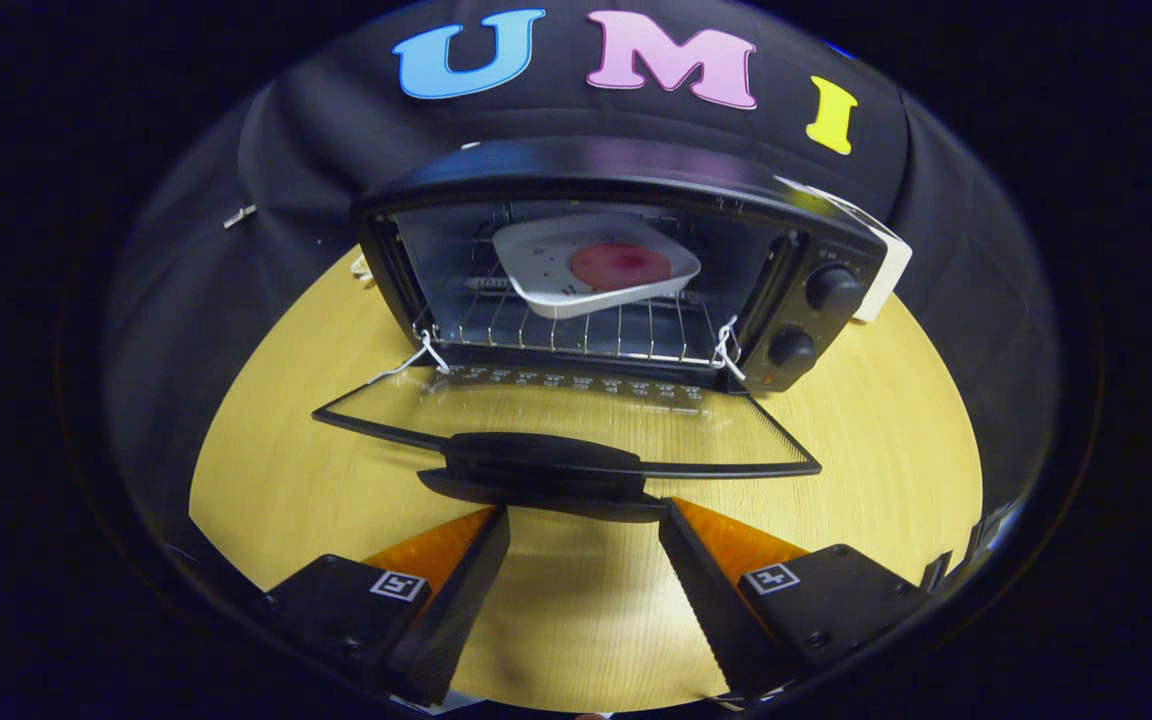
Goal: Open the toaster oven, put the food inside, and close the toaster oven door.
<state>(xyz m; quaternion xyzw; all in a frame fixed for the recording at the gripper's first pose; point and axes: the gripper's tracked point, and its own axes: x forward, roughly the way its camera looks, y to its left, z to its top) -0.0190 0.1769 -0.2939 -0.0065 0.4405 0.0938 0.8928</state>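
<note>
Table of pale wood lies under my claw, whose fingers stand wide apart, gripping nothing, tips just short of the door handle. Beyond, the toaster oven gapes, door down flat, tray with food on its rack, knobs rightmost.

Light falls from above, bright on the yellow table and dim toward the cloth wall. The oven roof carries a soft sheen, and the open glass door reflects faintly. The handle casts a dark shadow just ahead of the spread fingers. Fisheye bending curves the table edge and oven; focus is sharp centrally, softer outward.
</note>
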